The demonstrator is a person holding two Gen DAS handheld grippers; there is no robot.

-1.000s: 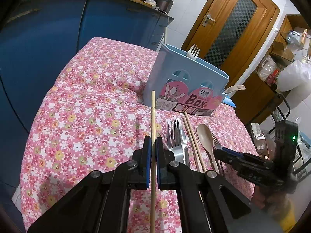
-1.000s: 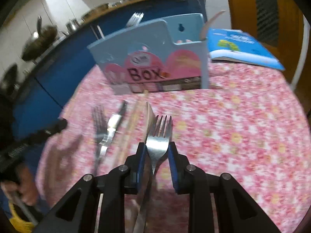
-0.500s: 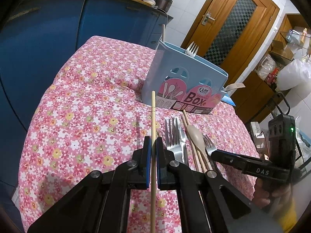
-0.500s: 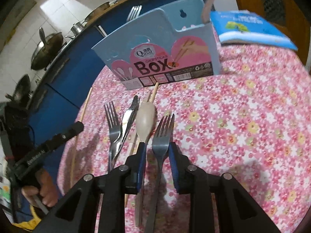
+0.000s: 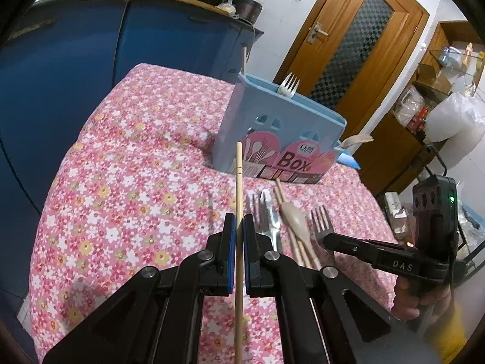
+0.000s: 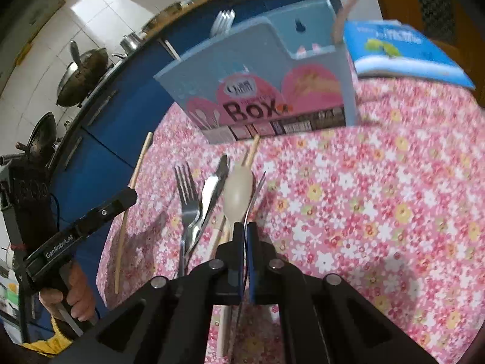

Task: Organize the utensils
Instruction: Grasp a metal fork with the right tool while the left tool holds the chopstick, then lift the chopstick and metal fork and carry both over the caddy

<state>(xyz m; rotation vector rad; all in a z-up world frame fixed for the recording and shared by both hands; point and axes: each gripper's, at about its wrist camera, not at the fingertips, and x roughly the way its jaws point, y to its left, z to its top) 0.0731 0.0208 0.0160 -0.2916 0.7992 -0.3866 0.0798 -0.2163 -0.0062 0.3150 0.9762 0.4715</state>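
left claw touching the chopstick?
Touching. In the left wrist view the left claw is shut on the chopstick; both blue pads press against its sides with no gap visible.

Held chopstick point(image 5: 238, 242) runs off bottom edge

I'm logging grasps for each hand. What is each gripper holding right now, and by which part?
The left gripper is shut on a wooden chopstick around mid-length. The right gripper is shut on a metal fork, pinched edge-on at its neck.
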